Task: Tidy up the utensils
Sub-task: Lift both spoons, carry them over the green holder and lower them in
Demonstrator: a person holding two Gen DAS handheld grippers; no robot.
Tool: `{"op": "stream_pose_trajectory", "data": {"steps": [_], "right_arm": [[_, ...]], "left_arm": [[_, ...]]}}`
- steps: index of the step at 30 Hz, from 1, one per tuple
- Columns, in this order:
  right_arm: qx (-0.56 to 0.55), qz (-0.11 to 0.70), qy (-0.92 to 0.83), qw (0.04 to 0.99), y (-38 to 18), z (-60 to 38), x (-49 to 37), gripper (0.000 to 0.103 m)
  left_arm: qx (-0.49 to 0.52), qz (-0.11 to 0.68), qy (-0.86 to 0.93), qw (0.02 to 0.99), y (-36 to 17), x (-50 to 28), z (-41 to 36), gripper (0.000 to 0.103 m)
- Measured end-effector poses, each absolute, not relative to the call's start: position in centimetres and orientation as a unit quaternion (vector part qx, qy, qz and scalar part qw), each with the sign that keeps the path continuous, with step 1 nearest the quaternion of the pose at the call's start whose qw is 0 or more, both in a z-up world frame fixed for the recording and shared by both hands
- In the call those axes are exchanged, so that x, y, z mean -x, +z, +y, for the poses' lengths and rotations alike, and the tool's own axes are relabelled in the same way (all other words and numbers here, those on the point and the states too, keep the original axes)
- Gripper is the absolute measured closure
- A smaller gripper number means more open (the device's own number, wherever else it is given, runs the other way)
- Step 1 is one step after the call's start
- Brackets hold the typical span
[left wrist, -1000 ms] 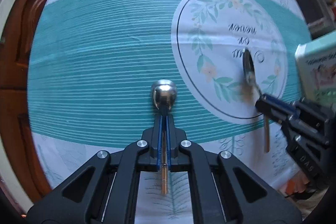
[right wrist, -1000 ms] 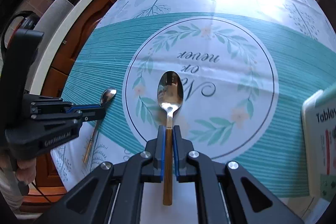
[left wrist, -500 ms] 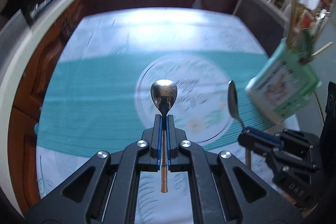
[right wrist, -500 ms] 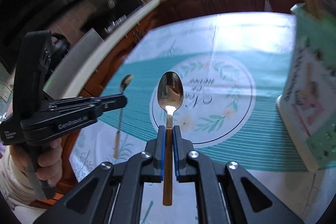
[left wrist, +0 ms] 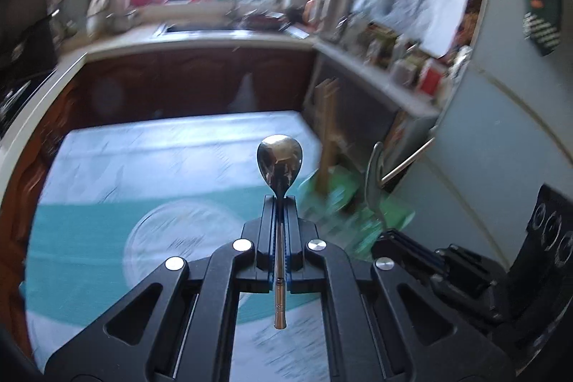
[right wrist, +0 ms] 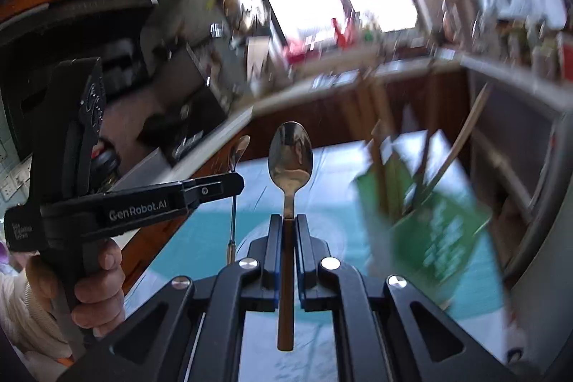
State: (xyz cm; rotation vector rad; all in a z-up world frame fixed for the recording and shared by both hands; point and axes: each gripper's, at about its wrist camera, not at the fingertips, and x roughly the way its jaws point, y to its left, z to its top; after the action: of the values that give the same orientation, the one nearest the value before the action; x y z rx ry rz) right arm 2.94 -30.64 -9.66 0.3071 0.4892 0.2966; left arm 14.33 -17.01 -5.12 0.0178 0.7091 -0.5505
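Table (left wrist: 89,145) under teal-banded cloth (left wrist: 82,238) (blurred), green box (right wrist: 440,238) on it

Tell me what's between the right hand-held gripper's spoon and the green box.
Nothing: the right wrist view shows only bare tablecloth between the spoon and the green box.

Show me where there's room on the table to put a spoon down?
The tablecloth looks bare across its teal band and round print, from the wooden cabinets on the left toward the middle. It gets crowded on the right, where the green box of sticks stands and both grippers carry spoons.
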Motion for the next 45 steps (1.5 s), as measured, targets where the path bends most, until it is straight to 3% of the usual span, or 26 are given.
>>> {"op": "stream_pose_trajectory", "data": {"steps": [3,10,22,30,33,37,38,45], "right_arm": [[-0.122,0.18,0.118,0.969,-8.2,-33.3,-2.6,0.097],[-0.101,0.149,0.103,0.978,-8.9,-37.3,-3.5,0.097],[-0.071,0.117,0.092,0.986,-12.4,-38.5,-3.8,0.097],[-0.05,0.163,0.071,0.983,-15.0,-38.0,-3.8,0.096],[-0.053,0.169,0.071,0.982,-14.7,-37.9,-3.3,0.095],[-0.061,0.181,0.068,0.979,-13.9,-37.8,-2.8,0.091],[-0.063,0.183,0.067,0.979,-13.7,-37.7,-2.7,0.091],[-0.075,0.203,0.067,0.974,-12.7,-36.6,-2.1,0.091]], "left_arm": [[0.002,0.318,-0.298,0.9,-2.8,-14.5,-20.6,0.102],[0.038,0.297,-0.342,0.891,-2.5,-16.4,-26.6,0.102],[0.048,0.285,-0.354,0.89,-9.3,-18.5,-27.4,0.102],[0.015,0.293,-0.361,0.885,-13.2,-16.8,-26.6,0.101],[0.001,0.308,-0.36,0.881,-13.5,-16.1,-26.4,0.096],[0.003,0.317,-0.344,0.884,-13.5,-15.2,-24.9,0.071],[0.003,0.319,-0.34,0.885,-13.2,-14.9,-24.5,0.068],[-0.018,0.355,-0.283,0.891,-13.2,-13.6,-20.5,0.067]]}}
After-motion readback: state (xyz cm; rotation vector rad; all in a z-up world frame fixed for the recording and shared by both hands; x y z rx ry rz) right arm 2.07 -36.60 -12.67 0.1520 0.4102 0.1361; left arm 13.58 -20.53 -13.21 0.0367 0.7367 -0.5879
